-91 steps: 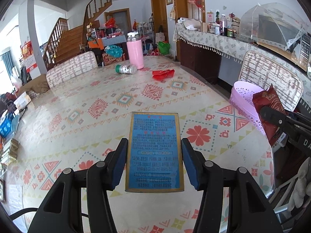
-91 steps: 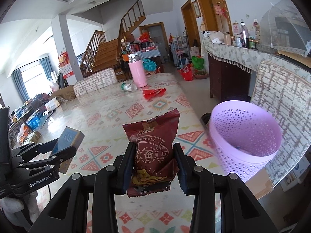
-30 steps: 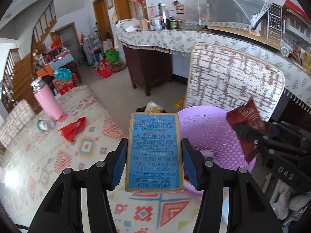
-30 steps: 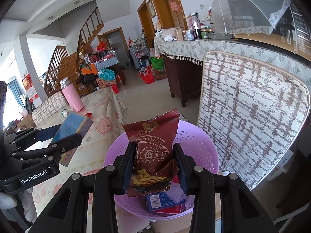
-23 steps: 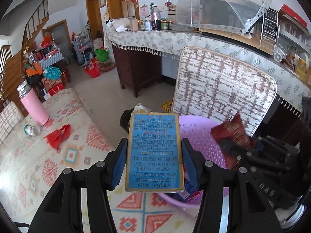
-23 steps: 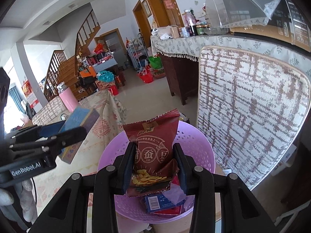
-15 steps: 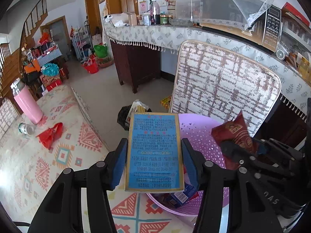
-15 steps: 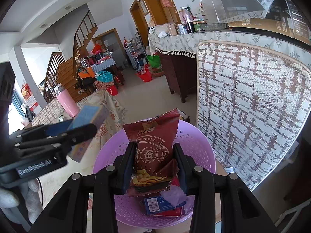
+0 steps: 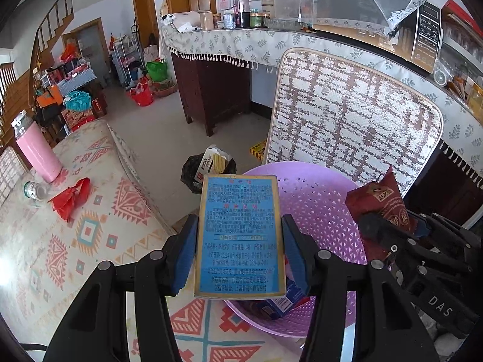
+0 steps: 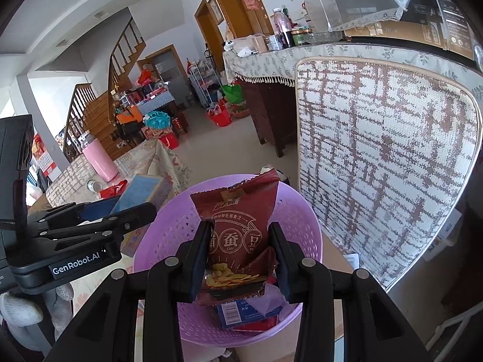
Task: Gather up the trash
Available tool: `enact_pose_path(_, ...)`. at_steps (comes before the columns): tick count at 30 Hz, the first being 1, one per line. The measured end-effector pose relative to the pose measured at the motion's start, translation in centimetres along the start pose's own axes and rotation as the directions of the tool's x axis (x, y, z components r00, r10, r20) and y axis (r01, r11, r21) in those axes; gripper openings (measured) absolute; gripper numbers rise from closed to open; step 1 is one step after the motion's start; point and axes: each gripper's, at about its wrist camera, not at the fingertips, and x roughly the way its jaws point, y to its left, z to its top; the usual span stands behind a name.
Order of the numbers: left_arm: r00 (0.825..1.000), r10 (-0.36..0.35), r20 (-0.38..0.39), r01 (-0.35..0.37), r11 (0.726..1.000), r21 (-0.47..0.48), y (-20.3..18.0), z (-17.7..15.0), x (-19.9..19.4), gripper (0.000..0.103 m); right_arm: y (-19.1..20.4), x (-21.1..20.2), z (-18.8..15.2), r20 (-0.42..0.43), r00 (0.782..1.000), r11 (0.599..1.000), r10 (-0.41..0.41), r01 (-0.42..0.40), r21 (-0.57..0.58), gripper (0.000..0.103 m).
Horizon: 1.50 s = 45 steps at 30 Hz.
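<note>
Left gripper clamps blue box; right gripper clamps snack bag over basket.

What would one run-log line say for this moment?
left gripper: shut on blue box | right gripper: shut on snack bag | both above purple basket | not released

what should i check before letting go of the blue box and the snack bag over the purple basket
1. Left gripper jaws shut on blue box: ok.
2. Right gripper jaws shut on snack bag: ok.
3. Snack bag above purple basket opening: ok.
4. Blue box fully over the basket: cannot tell; in the left wrist view it sits at the rim nearest the table.
5. Room left in the basket: ok, only a few packets at the bottom.
</note>
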Motion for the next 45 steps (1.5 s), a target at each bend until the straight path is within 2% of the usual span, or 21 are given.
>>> enact_pose_path(7, 1.0, 0.006, 0.004, -0.006, 1.0, -0.006, 0.0, -0.3, -0.2, 0.053, -0.2, 0.0, -0.2, -0.003, 1.0, 1.0, -0.003, 0.003, 0.008, 0.042)
enact_pose_path(16, 1.0, 0.007, 0.022, -0.005, 0.999, -0.048, 0.7, -2.2, -2.5, 0.053, 1.3, -1.6, -1.3, 0.023, 1.0, 1.0, 0.008, -0.008, -0.014, 0.042)
enact_pose_path(33, 0.997, 0.028, 0.07, -0.019, 0.992, -0.127, 3.0, -7.3, -9.0, 0.053, 2.6, -4.9, -4.3, 0.043, 0.999, 0.999, 0.032, -0.033, 0.015, 0.042)
enact_pose_path(45, 0.996, 0.012, 0.093, 0.005, 0.985, -0.174, 5.1, -11.1, -13.0, 0.053, 4.7, -7.2, -7.0, 0.035, 0.999, 0.999, 0.03, -0.031, 0.017, 0.042)
